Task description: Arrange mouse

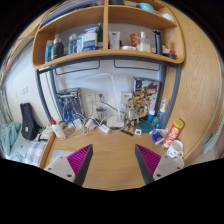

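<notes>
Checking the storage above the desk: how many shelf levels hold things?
2: the upper shelf and the lower shelf, both above the desk. More may be hidden. The gripper is open, holding nothing.

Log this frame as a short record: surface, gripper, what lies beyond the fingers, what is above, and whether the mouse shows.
surface: wooden desk, bare between the fingers
gripper: gripper open, nothing between its fingers, purple pads facing inward
beyond the fingers: clutter along the desk's back edge, including an orange tube and a black bag
above: wooden shelf carrying bottles and boxes
mouse: cannot tell; no mouse can be made out among the small items
</notes>
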